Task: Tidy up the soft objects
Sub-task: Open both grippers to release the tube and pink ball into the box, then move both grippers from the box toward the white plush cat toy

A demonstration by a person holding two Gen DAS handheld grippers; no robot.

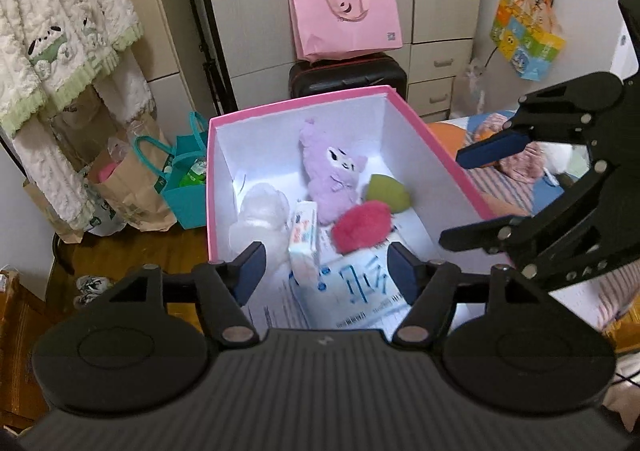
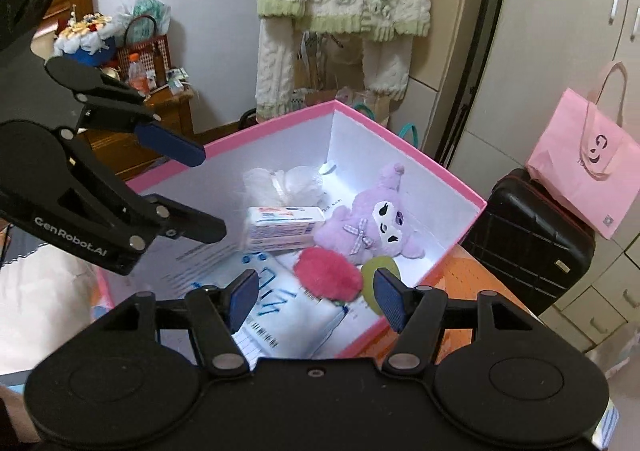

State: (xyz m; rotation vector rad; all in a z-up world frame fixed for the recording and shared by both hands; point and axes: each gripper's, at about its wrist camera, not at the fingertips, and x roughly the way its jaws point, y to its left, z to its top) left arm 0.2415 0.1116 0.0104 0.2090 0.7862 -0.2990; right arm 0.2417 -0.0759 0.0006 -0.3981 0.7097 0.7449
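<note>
Left gripper point(image 1: 322, 269) nearest the lens, jaws spread wide and empty, held above the near end of the pink box point(image 1: 296, 107). Right below and between its fingers lies the tissue pack point(image 1: 356, 283); just ahead, the pink pompom point(image 1: 360, 225), then the purple plush point(image 1: 330, 175), long axis running away from the tool. Right gripper point(image 2: 314, 293) also spread, empty, hovering over the same end with the pompom directly ahead. Both tilt down into the box. Soft items look already boxed; either hand is about equally near.

"GenRobot.AI" is printed on the left gripper point(image 2: 200, 195); other print unreadable.
</note>
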